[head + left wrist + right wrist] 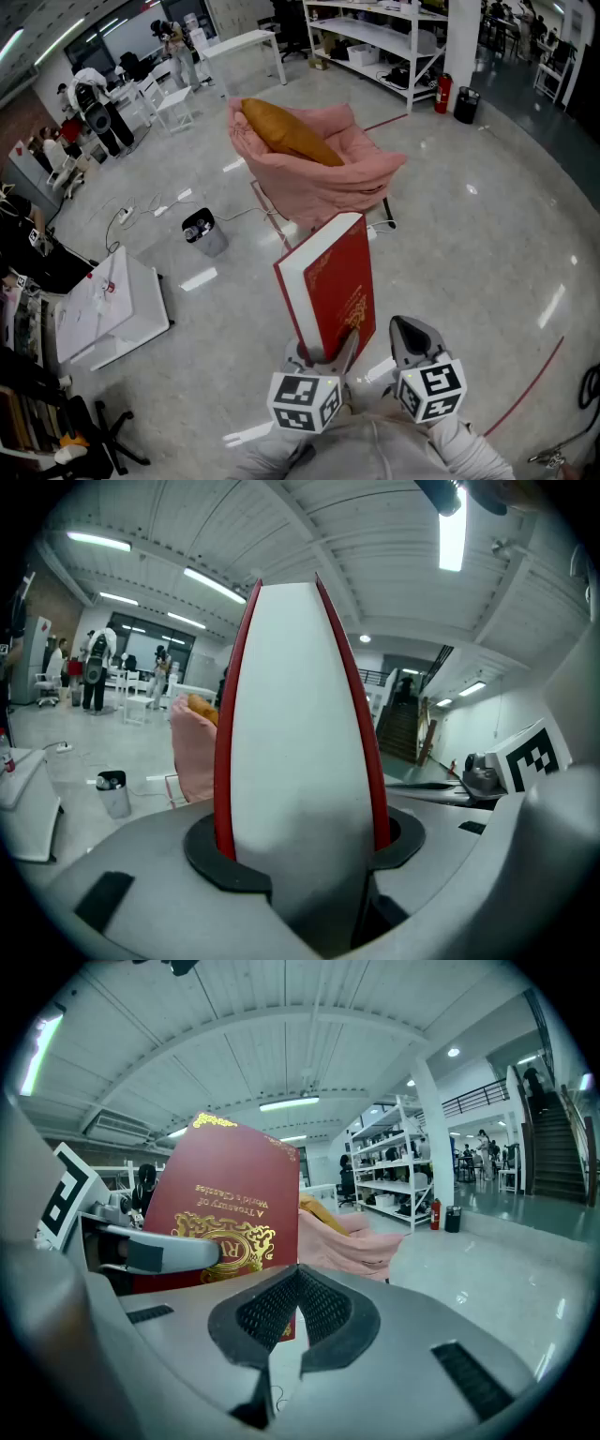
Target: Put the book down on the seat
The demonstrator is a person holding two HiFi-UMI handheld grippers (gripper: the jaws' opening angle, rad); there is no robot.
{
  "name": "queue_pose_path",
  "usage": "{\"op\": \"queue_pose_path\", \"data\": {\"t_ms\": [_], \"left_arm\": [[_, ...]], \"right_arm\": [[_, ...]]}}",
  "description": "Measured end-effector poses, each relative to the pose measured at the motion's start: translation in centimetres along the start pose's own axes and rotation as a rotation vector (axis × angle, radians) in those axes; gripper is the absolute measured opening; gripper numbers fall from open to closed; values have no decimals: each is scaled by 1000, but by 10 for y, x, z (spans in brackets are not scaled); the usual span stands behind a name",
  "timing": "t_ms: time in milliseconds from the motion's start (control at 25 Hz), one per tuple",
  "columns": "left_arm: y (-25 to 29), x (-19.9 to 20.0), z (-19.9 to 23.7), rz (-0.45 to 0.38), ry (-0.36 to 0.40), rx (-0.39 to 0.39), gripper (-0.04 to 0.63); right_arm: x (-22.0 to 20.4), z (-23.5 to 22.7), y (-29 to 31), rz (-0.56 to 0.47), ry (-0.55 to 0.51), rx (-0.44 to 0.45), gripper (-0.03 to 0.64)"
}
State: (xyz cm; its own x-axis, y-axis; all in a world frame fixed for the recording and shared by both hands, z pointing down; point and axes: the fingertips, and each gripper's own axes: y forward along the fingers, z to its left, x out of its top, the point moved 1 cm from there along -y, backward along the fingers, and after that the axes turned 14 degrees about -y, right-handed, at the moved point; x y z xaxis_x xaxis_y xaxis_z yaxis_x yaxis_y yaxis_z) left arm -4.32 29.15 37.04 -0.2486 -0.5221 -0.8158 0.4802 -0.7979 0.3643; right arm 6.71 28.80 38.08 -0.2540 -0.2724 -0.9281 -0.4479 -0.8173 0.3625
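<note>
A thick red book [333,281] with gold print stands upright in front of me, its white page edge [300,742] facing the left gripper view. My left gripper [328,352] is shut on its lower end, one pad on each cover. My right gripper [410,330] hangs just right of the book, jaws shut with nothing between them [298,1279]; the red cover [225,1213] shows to its left. The seat, a pink beanbag chair [319,178] with an orange cushion [286,131] on it, stands on the floor a few steps ahead.
A small grey bin [203,231] and floor cables lie left of the seat. A white low table [108,305] is at the left. Metal shelving [375,37] and a fire extinguisher [442,94] stand behind. People stand far back left.
</note>
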Motion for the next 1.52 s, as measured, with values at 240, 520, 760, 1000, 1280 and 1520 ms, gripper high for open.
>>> {"op": "queue_pose_path", "data": {"t_ms": [240,520,760,1000,1280,1520], "left_arm": [[-9,1,9,3,-17,-7,256],[-2,2,14,11,-16,-14,256],[0,0,25,26,-17,-17,256],[-10,-4,46,19,1,-12,255],[7,0,47,35,-22,-13,256],[23,7,49,36,-25,-11,256]], "right_arm": [[1,13,0,2,0,-1,5],[2,14,7,13,-14,8,5],[2,17,15,12,1,7,5],[-3,37,15,-9,24,11,5],[-4,24,18,15,29,9,5],[0,9,37,9,34,7,5]]}}
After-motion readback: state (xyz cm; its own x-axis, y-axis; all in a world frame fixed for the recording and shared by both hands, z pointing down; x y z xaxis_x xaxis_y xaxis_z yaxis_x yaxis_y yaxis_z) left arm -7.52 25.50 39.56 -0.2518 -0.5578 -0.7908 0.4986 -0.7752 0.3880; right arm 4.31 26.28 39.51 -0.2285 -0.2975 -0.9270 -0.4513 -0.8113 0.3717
